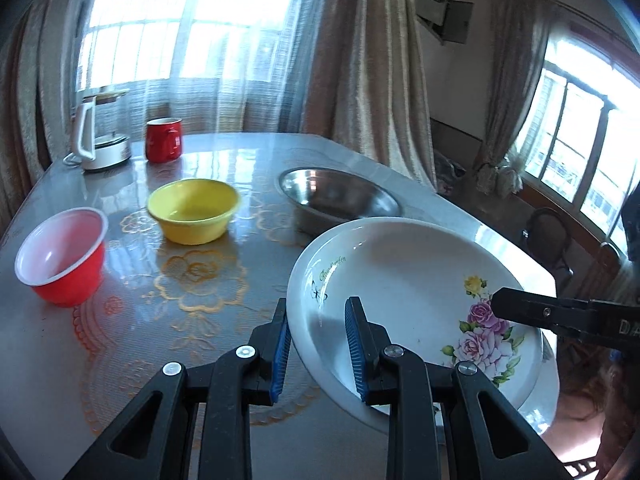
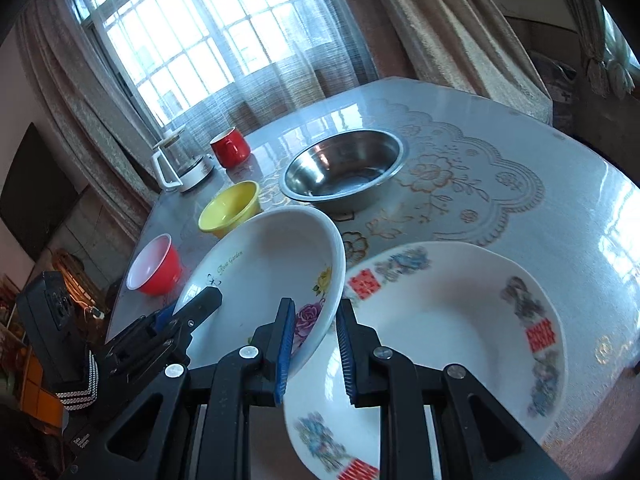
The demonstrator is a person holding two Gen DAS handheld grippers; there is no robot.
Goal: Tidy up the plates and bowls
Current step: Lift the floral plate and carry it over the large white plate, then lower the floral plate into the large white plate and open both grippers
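Both grippers hold the same white rose plate (image 1: 404,280) by its rim, lifted off the worktop (image 1: 224,148) and tilted. In the left wrist view the left gripper (image 1: 318,344) sits at six o'clock with its blue-padded fingers (image 1: 354,344) drawn narrow across the plate's near-left rim, one pad outside and one inside the dish; the right gripper (image 1: 516,308) enters from three o'clock and meets the rim beside the printed roses. In the right wrist view the right gripper (image 2: 314,344) has its fingers (image 2: 286,344) likewise narrow at the plate's lower right edge, though whether both pads press the rim is hard to judge from this angle, since the right pad seems to stand just clear of it. There the rose plate (image 2: 264,264) hangs partly over a second plate (image 2: 440,320) with red and blue motifs, which lies flat on the worktop at about four o'clock; the view is too blurred to tell whether the two touch. Beyond, toward twelve o'clock, stands a steel bowl (image 2: 344,168); at about ten o'clock are a yellow bowl (image 2: 230,208) and, nearer, a red bowl (image 2: 154,266) with a white inside. A red mug (image 2: 229,146) and a white kettle (image 2: 178,164) stand at the far edge by the curtained window.
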